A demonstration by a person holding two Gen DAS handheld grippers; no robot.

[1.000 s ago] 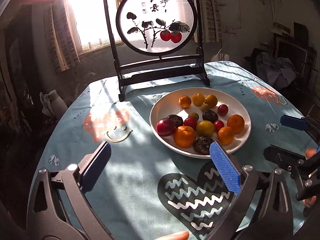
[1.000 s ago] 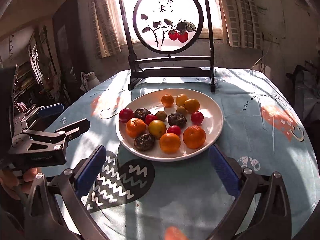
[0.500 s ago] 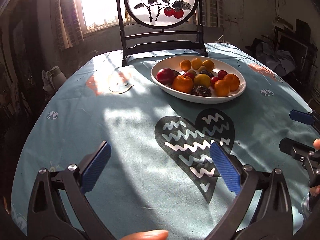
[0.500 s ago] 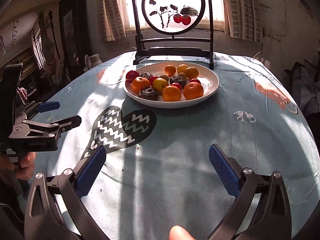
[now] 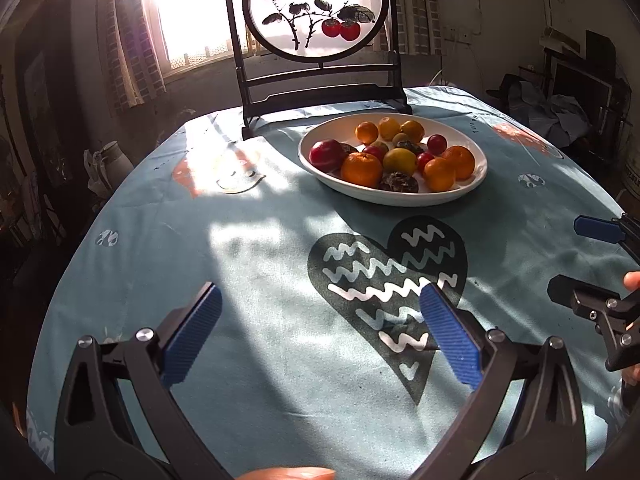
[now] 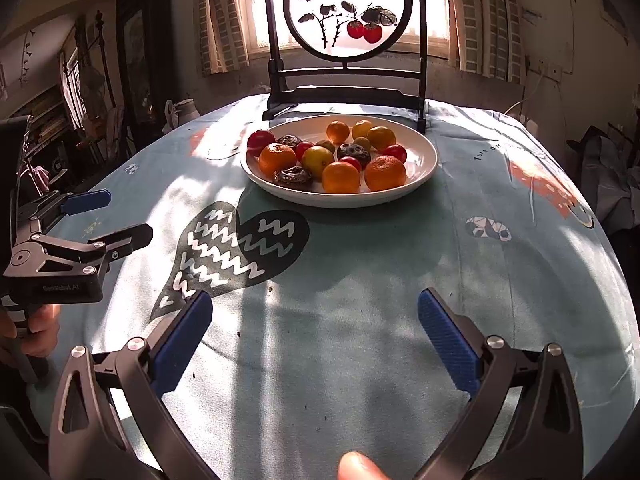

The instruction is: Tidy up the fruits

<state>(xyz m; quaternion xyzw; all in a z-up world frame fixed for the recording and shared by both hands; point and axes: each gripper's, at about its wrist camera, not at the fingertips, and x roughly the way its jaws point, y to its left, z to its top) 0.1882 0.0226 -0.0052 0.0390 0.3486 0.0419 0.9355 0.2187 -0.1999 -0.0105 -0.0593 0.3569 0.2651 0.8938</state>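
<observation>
Item: wide white ceramic plate (image 6: 426,160), in front of the dark wooden screen stand (image 6: 344,92). Contents: all visible fruit, orange, red, yellow and dark pieces (image 6: 340,176) intermixed (gathered, unsorted by kind). Left gripper (image 5: 320,332), right gripper (image 6: 316,330): both spread wide, empty, near side of plate.

Left gripper (image 6: 110,216) body: faint "GenRobot.AI". Tablecloth (image 6: 500,280), 2 o'clock of plate: partial "Turn on". Round painted screen (image 6: 350,6): Chinese characters, unreadable.

Fruits (image 6: 340,156) in plate (image 6: 424,158) on table (image 6: 360,280), standing screen (image 6: 347,36) behind plate, perhaps a jug (image 6: 182,114) beyond table's left edge
</observation>
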